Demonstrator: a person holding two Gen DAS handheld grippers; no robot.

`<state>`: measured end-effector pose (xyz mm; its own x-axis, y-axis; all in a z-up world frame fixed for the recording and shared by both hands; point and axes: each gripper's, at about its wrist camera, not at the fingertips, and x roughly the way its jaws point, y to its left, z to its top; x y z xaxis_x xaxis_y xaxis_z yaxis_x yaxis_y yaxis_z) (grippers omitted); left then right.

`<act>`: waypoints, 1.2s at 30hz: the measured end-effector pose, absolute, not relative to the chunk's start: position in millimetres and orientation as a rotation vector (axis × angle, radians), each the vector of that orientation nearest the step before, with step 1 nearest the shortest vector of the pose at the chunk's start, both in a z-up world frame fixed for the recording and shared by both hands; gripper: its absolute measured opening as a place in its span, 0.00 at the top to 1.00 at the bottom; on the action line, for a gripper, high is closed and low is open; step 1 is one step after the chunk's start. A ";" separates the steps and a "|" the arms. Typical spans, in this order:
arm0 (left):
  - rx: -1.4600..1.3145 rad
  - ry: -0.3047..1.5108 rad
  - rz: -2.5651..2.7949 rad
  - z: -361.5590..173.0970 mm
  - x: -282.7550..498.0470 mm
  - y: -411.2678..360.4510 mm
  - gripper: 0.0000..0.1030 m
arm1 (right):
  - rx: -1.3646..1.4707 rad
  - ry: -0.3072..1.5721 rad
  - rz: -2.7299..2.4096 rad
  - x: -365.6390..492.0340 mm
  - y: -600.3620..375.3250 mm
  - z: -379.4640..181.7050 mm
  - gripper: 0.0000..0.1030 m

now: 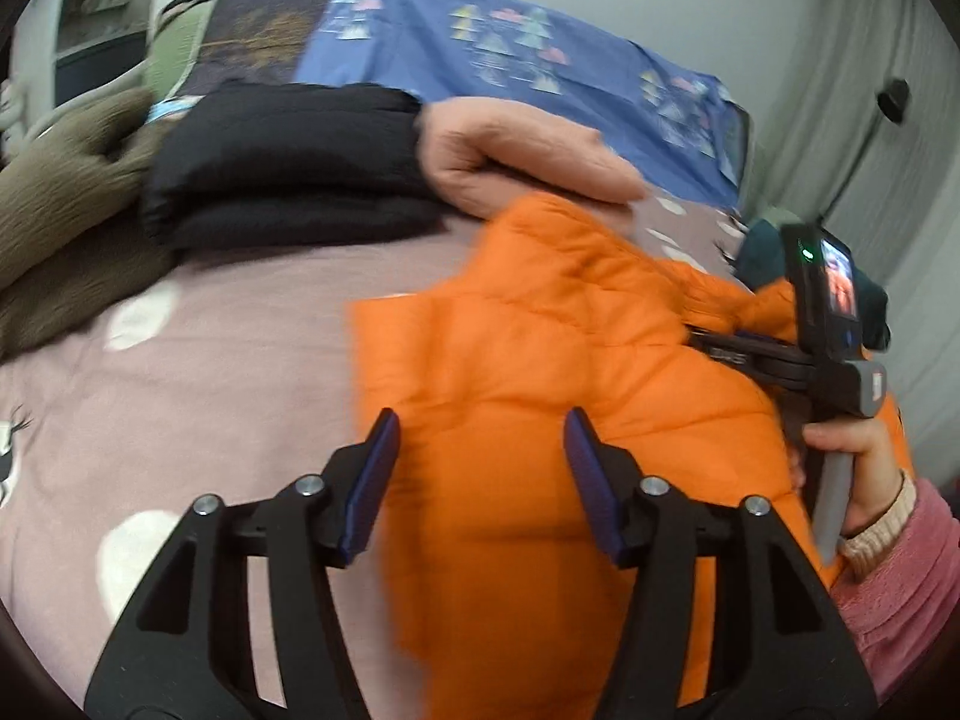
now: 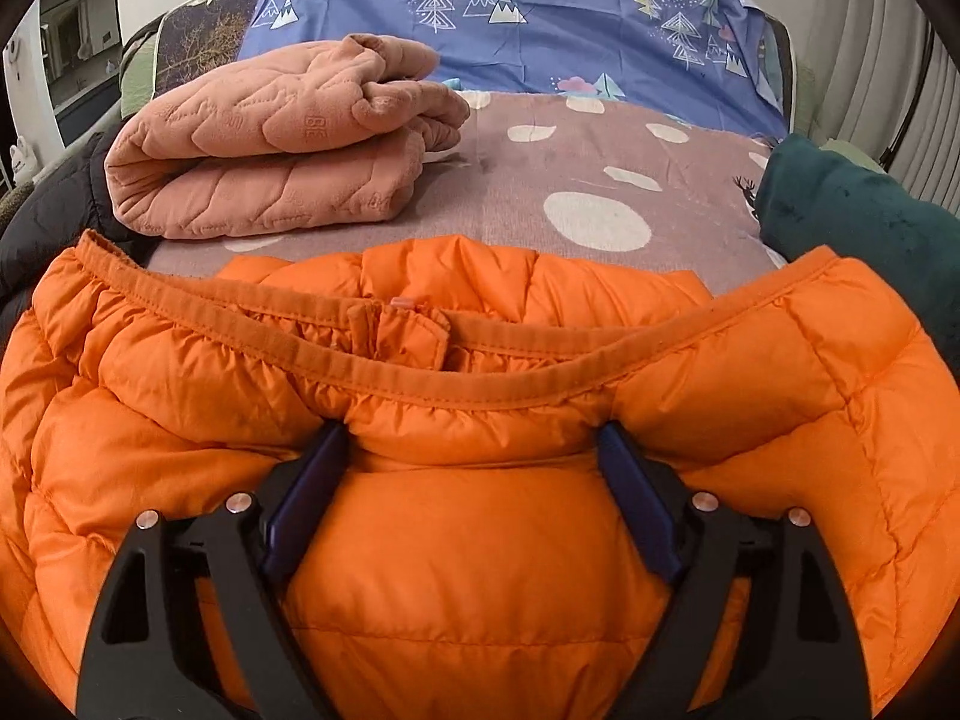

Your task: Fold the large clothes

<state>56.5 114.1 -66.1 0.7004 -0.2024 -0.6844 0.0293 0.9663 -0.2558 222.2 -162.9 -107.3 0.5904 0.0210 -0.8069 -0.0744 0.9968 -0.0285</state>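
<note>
An orange puffer jacket (image 1: 540, 360) lies on the mauve spotted bed sheet (image 1: 210, 360), partly folded. My left gripper (image 1: 483, 438) hovers over the jacket's left edge, open, with nothing pinched between its blue pads. In the right wrist view my right gripper (image 2: 471, 444) is pushed into the jacket (image 2: 480, 540) just below its elastic hem. Its jaws stand wide, and puffy fabric bulges between them and touches both pads. A hand (image 1: 852, 456) in a pink sleeve holds the right gripper's handle at the jacket's right side.
A folded pink quilted garment (image 2: 270, 162) and a folded black one (image 1: 282, 168) lie behind the jacket. A brown fuzzy garment (image 1: 60, 210) is at the left and a teal one (image 2: 858, 228) at the right. A blue tree-print cover (image 2: 540, 30) is at the bed's far end.
</note>
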 end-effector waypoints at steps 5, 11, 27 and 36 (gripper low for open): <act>-0.405 0.815 -0.197 -70.3 49.0 147.0 0.42 | -0.093 0.946 0.075 209.3 -161.2 -77.7 0.17; -0.342 0.809 -0.272 -57.8 55.4 139.6 0.29 | -0.120 0.771 0.212 127.9 -151.0 -17.1 0.17; -0.327 0.999 -0.458 -94.6 127.3 139.6 0.20 | -0.546 0.584 0.506 -57.6 -50.5 -68.8 0.16; -0.318 0.999 -0.473 -96.9 135.9 138.2 0.20 | -0.643 0.558 0.496 -63.9 -26.5 -86.3 0.16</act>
<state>135.9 138.2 -96.9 0.4536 -0.5173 -0.7257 0.2330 0.8548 -0.4637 -63.9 -26.5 -86.3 0.7432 0.2547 -0.6187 -0.5850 0.6961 -0.4161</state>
